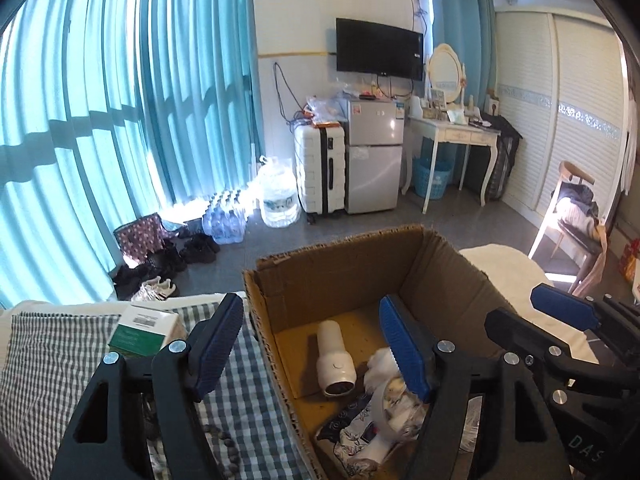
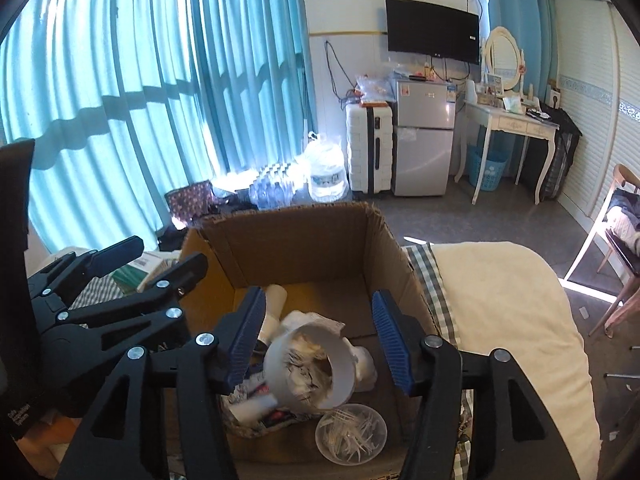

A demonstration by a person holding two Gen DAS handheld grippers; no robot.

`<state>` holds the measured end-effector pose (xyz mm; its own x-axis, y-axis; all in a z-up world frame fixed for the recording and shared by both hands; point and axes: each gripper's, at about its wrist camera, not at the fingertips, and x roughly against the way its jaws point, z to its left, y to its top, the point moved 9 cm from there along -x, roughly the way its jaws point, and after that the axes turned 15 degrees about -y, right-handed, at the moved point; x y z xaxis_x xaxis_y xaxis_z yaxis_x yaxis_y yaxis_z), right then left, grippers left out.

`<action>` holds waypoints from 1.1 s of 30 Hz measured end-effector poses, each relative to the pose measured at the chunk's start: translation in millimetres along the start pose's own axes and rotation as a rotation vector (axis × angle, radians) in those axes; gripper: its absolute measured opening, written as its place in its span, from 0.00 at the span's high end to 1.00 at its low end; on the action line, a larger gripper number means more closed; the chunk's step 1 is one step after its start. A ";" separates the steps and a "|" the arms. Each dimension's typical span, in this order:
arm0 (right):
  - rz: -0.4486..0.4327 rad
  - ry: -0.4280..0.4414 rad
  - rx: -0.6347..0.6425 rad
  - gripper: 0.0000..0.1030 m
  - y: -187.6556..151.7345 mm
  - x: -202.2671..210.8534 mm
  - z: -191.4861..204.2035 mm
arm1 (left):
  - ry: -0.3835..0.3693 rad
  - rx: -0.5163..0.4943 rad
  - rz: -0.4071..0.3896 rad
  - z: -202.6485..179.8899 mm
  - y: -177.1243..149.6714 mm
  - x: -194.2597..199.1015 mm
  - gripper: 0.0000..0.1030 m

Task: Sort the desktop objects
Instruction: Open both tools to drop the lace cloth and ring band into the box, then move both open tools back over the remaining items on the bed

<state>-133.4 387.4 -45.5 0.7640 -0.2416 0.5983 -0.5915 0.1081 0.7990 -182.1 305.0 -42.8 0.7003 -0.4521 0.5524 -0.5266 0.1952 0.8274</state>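
Note:
An open cardboard box point(image 1: 340, 276) point(image 2: 296, 240) stands on a checked cloth. Inside lie a white cylindrical device point(image 1: 334, 360), a white tape roll point(image 2: 310, 364), a floral pouch point(image 1: 352, 424), crumpled tissue point(image 1: 382, 364) and a clear round tub of cotton swabs point(image 2: 351, 432). My left gripper point(image 1: 310, 348) is open and empty, straddling the box's left wall. My right gripper point(image 2: 318, 344) is open and empty above the tape roll inside the box; it also shows in the left wrist view point(image 1: 536, 316). A green and white carton point(image 1: 144, 330) lies left of the box.
A string of dark beads point(image 1: 228, 444) lies on the checked cloth point(image 1: 60, 352). A cream blanket point(image 2: 500, 308) covers the surface right of the box. Beyond are a floor with shoes point(image 1: 160, 268), water bottles, a suitcase, a fridge point(image 1: 374, 156) and a chair point(image 2: 624, 248).

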 end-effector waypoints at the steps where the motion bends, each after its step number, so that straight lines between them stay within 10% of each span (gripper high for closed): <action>1: -0.006 0.003 -0.005 0.46 1.8 1.8 -0.2 | 0.001 -0.002 -0.007 3.0 3.7 5.0 0.29; 16: -0.102 0.018 -0.084 0.39 26.9 32.5 1.5 | 0.031 0.015 -0.104 33.4 23.6 65.1 0.19; 23: -0.168 0.026 -0.132 0.26 37.7 54.5 5.0 | 0.055 0.029 -0.160 53.3 29.1 92.4 0.01; 29: -0.193 0.027 -0.162 0.00 42.3 59.1 2.1 | 0.131 -0.001 -0.215 67.1 34.9 114.6 0.00; 33: -0.188 0.036 -0.170 0.00 42.7 58.0 5.6 | 0.155 0.004 -0.221 81.8 35.1 122.4 0.00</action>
<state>-115.8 372.6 22.9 0.8671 -0.2387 0.4372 -0.3884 0.2256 0.8934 -154.3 185.3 45.6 0.8639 -0.3447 0.3674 -0.3542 0.1031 0.9295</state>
